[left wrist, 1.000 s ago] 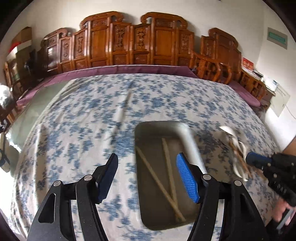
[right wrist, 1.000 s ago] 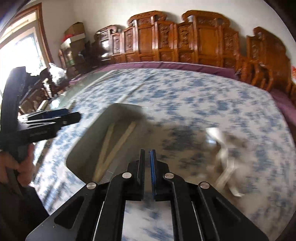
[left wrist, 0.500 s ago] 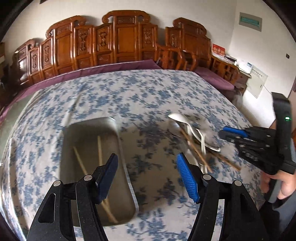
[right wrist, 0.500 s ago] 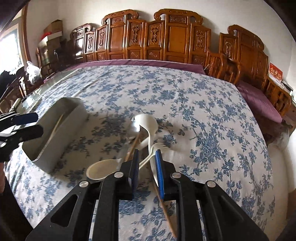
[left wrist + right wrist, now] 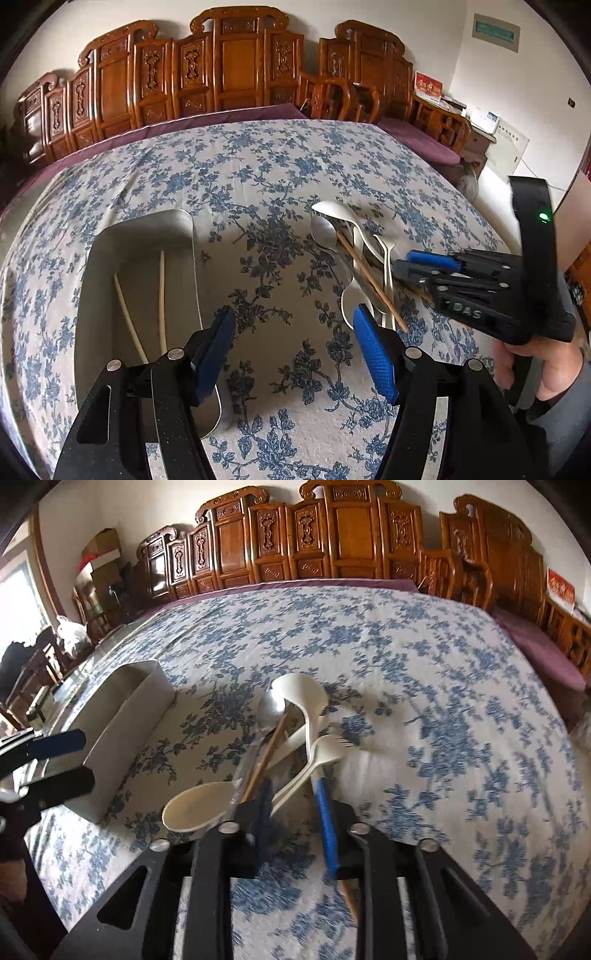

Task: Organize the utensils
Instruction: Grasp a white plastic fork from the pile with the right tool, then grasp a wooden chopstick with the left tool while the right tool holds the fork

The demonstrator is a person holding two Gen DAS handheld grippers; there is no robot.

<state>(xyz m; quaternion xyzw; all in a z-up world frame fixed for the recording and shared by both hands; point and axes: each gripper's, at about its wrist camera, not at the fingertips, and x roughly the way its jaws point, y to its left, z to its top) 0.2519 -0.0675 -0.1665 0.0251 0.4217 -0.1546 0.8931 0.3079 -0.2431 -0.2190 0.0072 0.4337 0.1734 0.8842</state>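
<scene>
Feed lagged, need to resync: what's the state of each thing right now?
Tray: on the cloth, holding two pale chopsticks.
Utensil pile: loose on the cloth, outside the tray.
Left gripper: jaws open, empty.
Right gripper: jaws just opening, astride the pile's handles, nothing gripped.

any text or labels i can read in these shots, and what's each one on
"DAS": pale raised letters on the side of the black right gripper; an earlier letter may be cut off.
Green wall sign: characters too small to read.
Red card on the wooden cabinet: too blurred.
White wall notice: print unreadable.
</scene>
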